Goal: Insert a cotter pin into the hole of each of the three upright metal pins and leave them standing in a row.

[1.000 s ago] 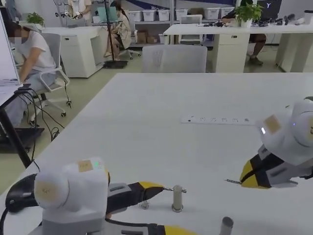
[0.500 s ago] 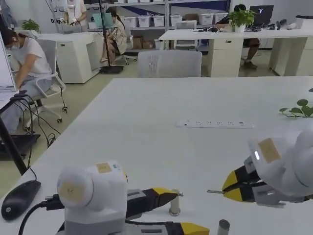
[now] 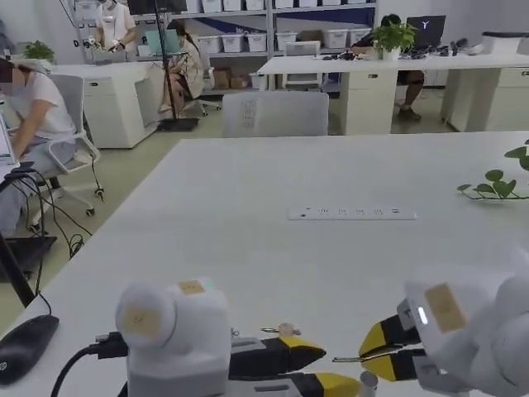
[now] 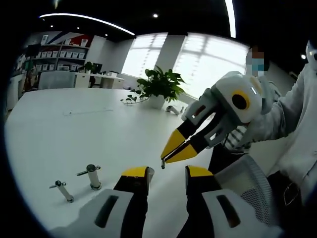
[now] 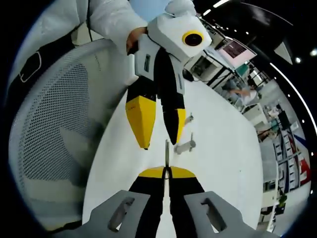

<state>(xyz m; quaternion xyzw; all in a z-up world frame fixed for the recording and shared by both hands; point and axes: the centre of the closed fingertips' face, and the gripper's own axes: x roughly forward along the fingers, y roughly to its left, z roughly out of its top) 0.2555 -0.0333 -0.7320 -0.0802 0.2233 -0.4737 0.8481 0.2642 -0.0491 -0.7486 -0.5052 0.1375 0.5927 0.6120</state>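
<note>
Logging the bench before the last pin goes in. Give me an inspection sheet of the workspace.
Surface: white table, no spills seen.
Job's things: first pin and second pin fitted; third pin stands beside the left gripper.
Clutter: power strip, mouse, plant sprig.
Grippers: left gripper open; right gripper shut on a cotter pin.
Cables: dark cable behind the left gripper.
Surroundings: office, person at a desk, shelves.

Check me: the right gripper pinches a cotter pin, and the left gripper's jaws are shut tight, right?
Not quite. The right gripper does pinch the cotter pin, but the left gripper is open: the left gripper view shows its jaws standing apart.
</note>
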